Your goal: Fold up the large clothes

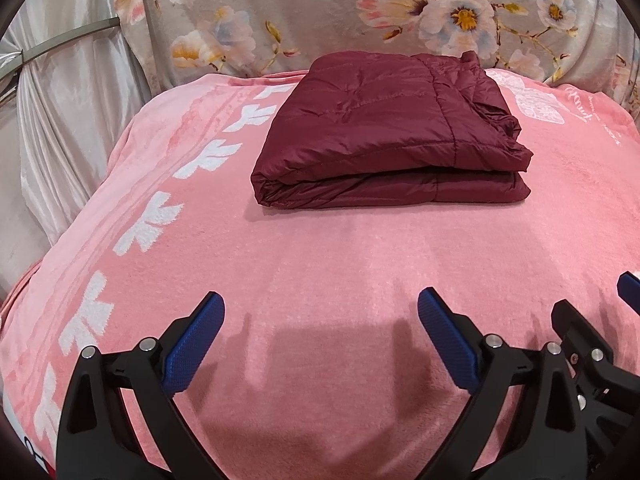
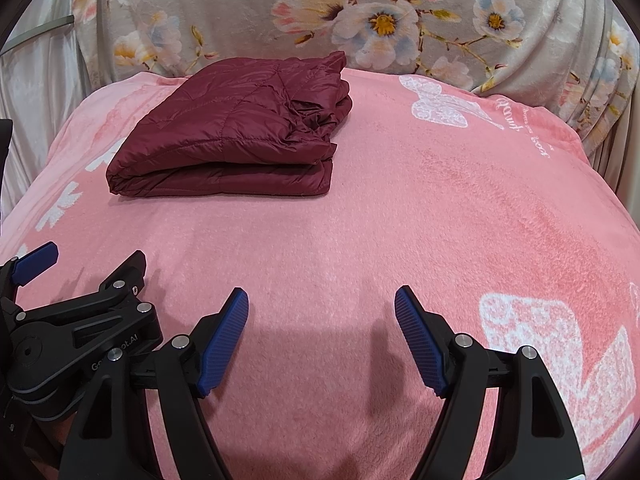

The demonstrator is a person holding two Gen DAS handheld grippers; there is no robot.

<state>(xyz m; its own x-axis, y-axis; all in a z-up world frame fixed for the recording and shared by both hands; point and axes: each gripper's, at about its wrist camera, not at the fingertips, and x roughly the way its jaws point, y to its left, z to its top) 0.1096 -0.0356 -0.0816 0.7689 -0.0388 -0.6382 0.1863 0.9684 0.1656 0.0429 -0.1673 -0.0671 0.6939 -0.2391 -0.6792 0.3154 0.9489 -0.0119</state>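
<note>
A dark red quilted jacket (image 1: 384, 128) lies folded into a thick rectangle on the pink blanket (image 1: 320, 264), toward the far side. The right wrist view has the same jacket (image 2: 228, 132) at the upper left. My left gripper (image 1: 320, 312) hovers over bare blanket well short of the jacket, its blue pads wide apart with nothing between them. My right gripper (image 2: 322, 308) is beside it to the right, open and empty too. Each gripper shows at the edge of the other's view: the right gripper (image 1: 592, 308) at the lower right edge, the left gripper (image 2: 92, 264) at the lower left.
A grey floral blanket (image 1: 360, 12) hangs behind the bed. A pale satin curtain (image 1: 72, 92) drapes on the left. White flower and butterfly prints (image 2: 440, 104) mark the pink blanket (image 2: 400, 220). The bed drops away at the left and right edges.
</note>
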